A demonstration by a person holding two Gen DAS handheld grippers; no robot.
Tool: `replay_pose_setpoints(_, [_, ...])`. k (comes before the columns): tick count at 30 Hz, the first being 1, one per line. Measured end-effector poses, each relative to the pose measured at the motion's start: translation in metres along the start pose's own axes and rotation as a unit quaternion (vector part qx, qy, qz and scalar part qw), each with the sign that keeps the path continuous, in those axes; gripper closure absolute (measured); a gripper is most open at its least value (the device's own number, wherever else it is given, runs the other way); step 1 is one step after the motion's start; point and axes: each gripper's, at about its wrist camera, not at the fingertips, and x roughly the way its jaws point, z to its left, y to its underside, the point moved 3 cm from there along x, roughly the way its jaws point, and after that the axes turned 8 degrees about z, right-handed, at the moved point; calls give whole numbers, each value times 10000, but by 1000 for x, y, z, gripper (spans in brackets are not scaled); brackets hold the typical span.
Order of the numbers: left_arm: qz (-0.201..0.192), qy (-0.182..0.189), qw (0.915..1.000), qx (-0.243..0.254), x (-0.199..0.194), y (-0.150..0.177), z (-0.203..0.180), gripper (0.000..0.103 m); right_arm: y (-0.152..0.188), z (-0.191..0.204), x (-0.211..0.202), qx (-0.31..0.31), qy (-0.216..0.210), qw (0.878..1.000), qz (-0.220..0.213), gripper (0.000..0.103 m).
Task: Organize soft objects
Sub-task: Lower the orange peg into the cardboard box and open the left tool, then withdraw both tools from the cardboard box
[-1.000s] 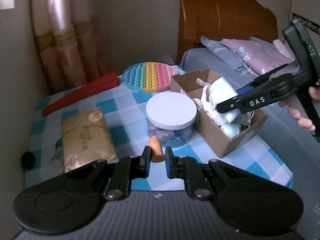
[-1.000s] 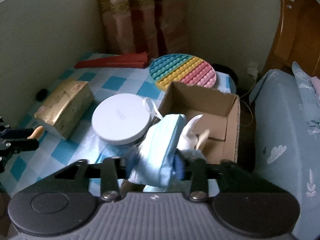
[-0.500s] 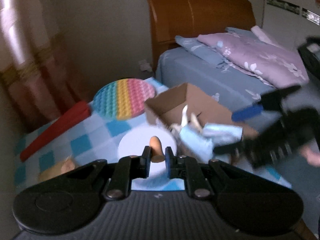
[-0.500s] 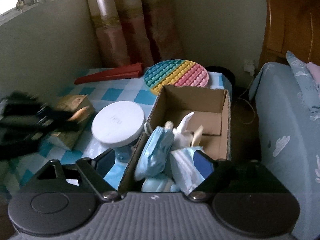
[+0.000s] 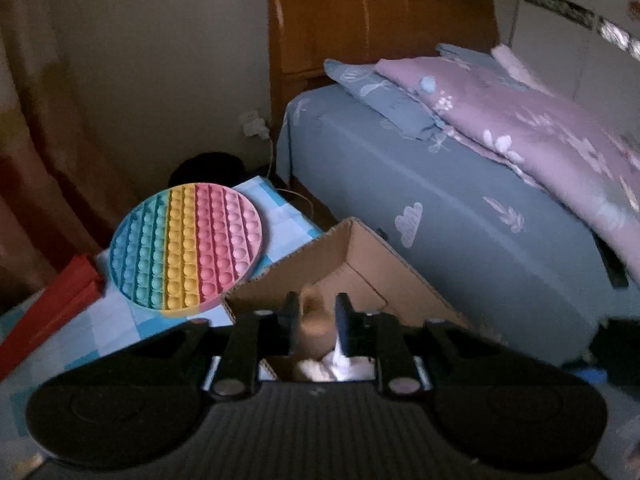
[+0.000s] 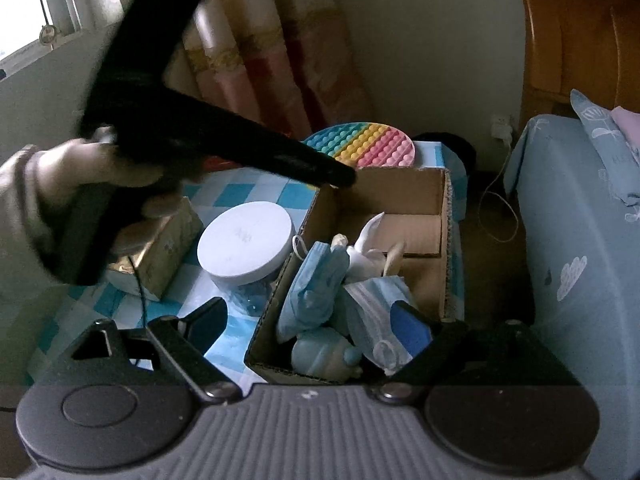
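A cardboard box [image 6: 438, 216] stands on the checked table by the bed; it also shows in the left wrist view [image 5: 372, 264]. It holds blue face masks [image 6: 316, 284], a white soft toy [image 6: 366, 252] and a pale blue round item [image 6: 320, 354]. My left gripper [image 5: 316, 314] is shut on a small tan soft object [image 5: 314, 316] and hovers over the box's far end; in the right wrist view it [image 6: 340, 178] reaches over the box rim. My right gripper [image 6: 310, 326] is open and empty just in front of the box.
A rainbow pop-it disc [image 5: 186, 246] lies beyond the box. A white-lidded jar [image 6: 246, 240] and a tan packet [image 6: 160, 252] stand left of the box. A red wedge [image 5: 44, 316] lies at far left. The bed [image 5: 460, 200] borders the table on the right.
My left gripper has carried the tan object from the table's front to above the box. My right gripper has opened, let the blue mask drop into the box, and drawn back.
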Motion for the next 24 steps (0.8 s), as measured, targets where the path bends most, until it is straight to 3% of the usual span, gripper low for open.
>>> replay_pose_setpoints(4, [-20, 139, 9994, -312, 13, -6, 9, 21, 1, -4, -3, 100, -89, 9999, -32, 9])
replay_pose_setpoints(6, [-92, 173, 9989, -427, 9, -6, 13, 19, 3, -3, -4, 103, -79, 9999, -44, 9])
replay_pose_setpoints(9, [-281, -66, 9987, -411, -6, -2, 13, 9, 4, 1, -8, 89, -30, 9999, -77, 6])
replay_pose_setpoints(14, [-386, -378, 9977, -403, -40, 13, 14, 5, 6, 18, -18, -80, 146, 9997, -193, 2])
replay_pose_setpoints(24, [-486, -1328, 9852, -970, -116, 100, 29, 1, 19, 68, -19, -247, 159, 9992, -252, 0])
